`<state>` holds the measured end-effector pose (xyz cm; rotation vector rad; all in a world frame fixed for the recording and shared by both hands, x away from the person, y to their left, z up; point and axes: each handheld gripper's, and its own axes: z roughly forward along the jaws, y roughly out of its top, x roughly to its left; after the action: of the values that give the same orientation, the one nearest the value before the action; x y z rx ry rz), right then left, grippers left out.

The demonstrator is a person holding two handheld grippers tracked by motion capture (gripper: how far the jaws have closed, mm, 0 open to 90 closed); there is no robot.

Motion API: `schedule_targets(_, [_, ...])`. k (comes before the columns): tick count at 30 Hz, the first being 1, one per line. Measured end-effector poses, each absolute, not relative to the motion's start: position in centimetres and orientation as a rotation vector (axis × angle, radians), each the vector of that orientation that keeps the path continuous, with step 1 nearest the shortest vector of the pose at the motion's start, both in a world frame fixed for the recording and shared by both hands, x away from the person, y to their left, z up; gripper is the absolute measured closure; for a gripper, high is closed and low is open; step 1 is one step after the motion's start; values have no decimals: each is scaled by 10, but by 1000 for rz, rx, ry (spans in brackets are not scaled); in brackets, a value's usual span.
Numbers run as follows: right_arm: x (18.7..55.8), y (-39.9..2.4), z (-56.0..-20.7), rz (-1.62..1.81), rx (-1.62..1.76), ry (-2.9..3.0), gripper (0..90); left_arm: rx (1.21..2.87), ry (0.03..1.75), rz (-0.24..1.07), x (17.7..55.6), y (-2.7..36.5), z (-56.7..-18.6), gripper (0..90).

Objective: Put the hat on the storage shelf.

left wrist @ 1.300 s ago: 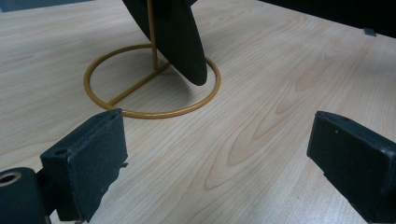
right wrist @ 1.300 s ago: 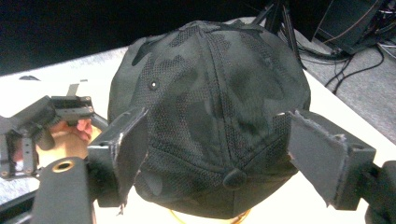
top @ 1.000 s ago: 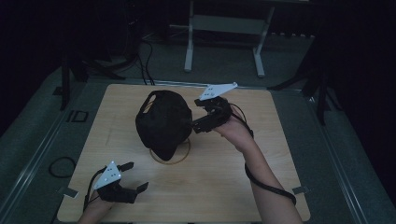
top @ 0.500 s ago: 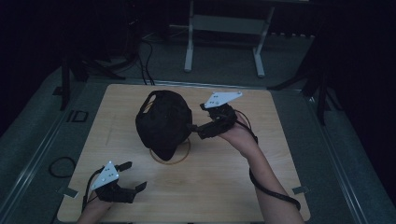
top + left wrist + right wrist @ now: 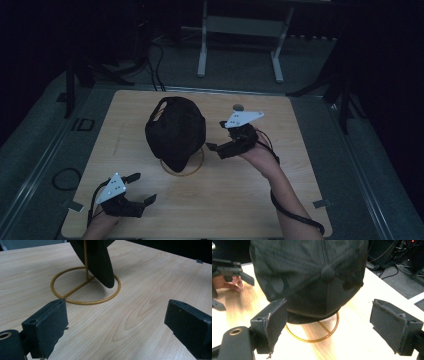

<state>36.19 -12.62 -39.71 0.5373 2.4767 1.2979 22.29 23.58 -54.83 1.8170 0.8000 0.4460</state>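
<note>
cap (image 5: pixel 176 127), black, hangs on a gold wire stand (image 5: pixel 182 167) near the middle of the wooden table (image 5: pixel 280 200), its brim pointing down toward the stand's ring base. starting at the right gripper's pads (image 5: pixel 275 322): they stand wide apart with nothing between them, and in the right gripper view the crown of the cap, with its top button (image 5: pixel 327 272), sits framed between the two jaws without touching either. the right gripper (image 5: pixel 220 142) hovers just beside the cap's right side in the high view, its jaws aimed at the cap, with the grey three-cornered plate on top and a dark cable trailing back along the person's forearm.

the left gripper's pads (image 5: pixel 51 322) are likewise spread wide and hold nothing (bare wood grain shows between them). in the left gripper view the ring base of the stand and the tip of the brim (image 5: pixel 105 270) lie ahead of the jaws, apart from them; the brim tip hangs just above the ring, and whether it touches the table cannot be told. the left gripper (image 5: pixel 142 187) sits low at the near left part of the table, well apart from the cap, jaws pointing right.

beyond the table's far edge the dim floor carries some cables (image 5: pixel 155 60) and the legs of a metal frame (image 5: pixel 240 45).
</note>
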Motion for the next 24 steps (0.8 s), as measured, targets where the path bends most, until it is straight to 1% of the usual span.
schedule_targets(2, [361, -131, -406, 1294, 538, 2481, 141, 1815, 798, 443, 223, 236, -548, 53])
schedule_targets(15, [357, -141, -434, 1288, 568, 2501, 141, 1807, 796, 445, 222, 236, -548, 53])
schedule_targets(24, [351, -147, -464, 1280, 564, 2538, 140, 1808, 792, 439, 223, 236, -548, 53])
